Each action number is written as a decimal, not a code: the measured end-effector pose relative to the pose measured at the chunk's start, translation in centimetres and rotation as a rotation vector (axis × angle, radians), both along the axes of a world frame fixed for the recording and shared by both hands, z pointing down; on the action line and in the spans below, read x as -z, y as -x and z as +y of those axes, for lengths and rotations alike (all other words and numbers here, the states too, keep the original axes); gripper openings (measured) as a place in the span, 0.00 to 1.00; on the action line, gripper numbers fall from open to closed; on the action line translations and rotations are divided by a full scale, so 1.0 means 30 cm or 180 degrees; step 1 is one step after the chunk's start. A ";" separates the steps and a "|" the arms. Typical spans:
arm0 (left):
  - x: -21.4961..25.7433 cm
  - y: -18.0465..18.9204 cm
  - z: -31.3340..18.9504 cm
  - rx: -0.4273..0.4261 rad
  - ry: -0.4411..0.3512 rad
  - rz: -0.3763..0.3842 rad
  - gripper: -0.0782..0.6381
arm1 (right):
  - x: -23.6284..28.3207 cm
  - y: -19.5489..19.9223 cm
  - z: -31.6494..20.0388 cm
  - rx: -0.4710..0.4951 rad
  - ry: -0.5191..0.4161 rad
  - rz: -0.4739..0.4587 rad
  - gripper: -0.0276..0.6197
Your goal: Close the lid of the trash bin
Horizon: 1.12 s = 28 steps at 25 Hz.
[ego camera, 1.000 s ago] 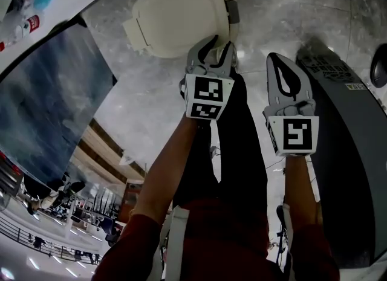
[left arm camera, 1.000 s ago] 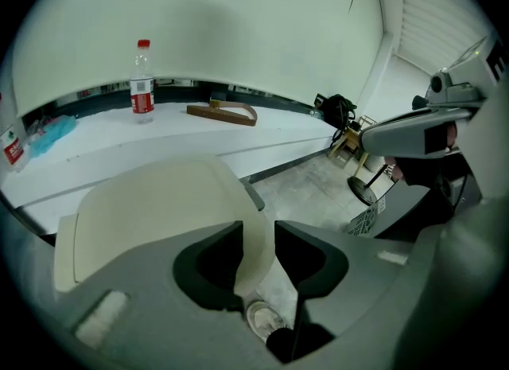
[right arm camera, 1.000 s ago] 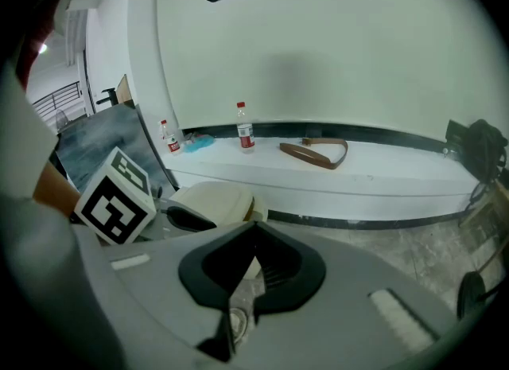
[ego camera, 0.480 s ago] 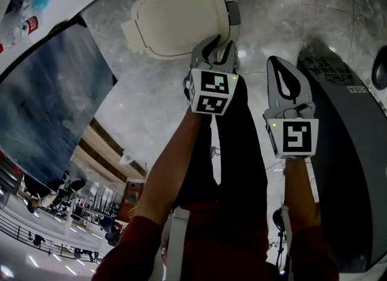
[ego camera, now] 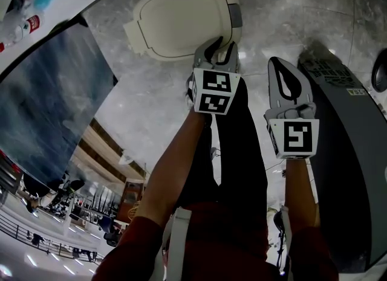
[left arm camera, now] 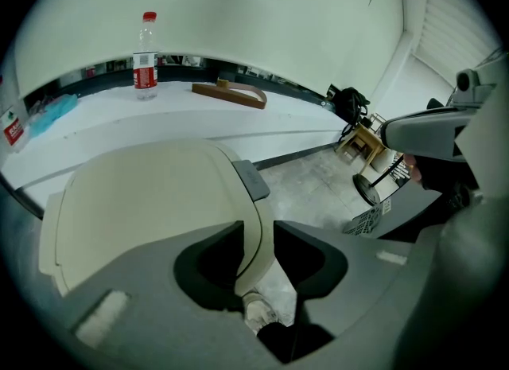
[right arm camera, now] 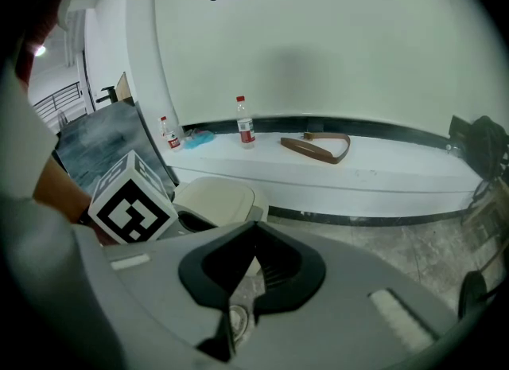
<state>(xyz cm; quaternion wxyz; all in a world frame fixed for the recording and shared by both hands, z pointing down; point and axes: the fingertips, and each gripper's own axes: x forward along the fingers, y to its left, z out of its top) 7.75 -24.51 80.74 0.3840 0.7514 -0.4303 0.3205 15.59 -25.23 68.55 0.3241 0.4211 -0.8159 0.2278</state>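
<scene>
Left gripper view — left fingers [left arm camera: 312,255], just closing, clamp lid [left arm camera: 143,201] at rim; right fingers [right arm camera: 280,269] together, empty.

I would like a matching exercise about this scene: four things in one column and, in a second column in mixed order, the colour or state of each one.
Column one:
1. lid
2. bottle
3. strap
4. right gripper

Column two:
A. brown, lying on the white ledge
B. fingers together, nothing between them
C. cream-coloured
D. standing upright, red label

Pairs: 1-C; 2-D; 3-A; 4-B
</scene>
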 end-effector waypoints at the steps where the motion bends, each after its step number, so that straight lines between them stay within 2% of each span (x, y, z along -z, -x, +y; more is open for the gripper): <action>1: -0.003 -0.004 0.006 -0.0026 0.0015 0.0009 0.28 | 0.001 0.004 0.000 -0.0012 0.0011 -0.0003 0.04; 6: -0.006 -0.002 0.006 -0.0114 0.0001 -0.0017 0.28 | 0.010 0.020 0.005 0.0037 0.0078 0.0056 0.04; 11: 0.008 0.008 0.027 -0.0137 0.0053 -0.0085 0.30 | 0.060 0.043 -0.016 0.0025 -0.0067 -0.0025 0.04; 14: 0.046 0.046 0.052 -0.0083 0.0053 -0.0105 0.30 | 0.098 0.054 -0.005 0.0121 -0.0135 0.0017 0.04; 21: 0.223 0.178 0.116 0.0072 -0.0151 -0.0209 0.30 | 0.234 0.120 0.024 0.0167 -0.0271 0.0006 0.04; 28: 0.512 0.400 0.208 0.0467 -0.0469 -0.0268 0.30 | 0.469 0.257 0.078 0.0295 -0.0588 -0.0023 0.04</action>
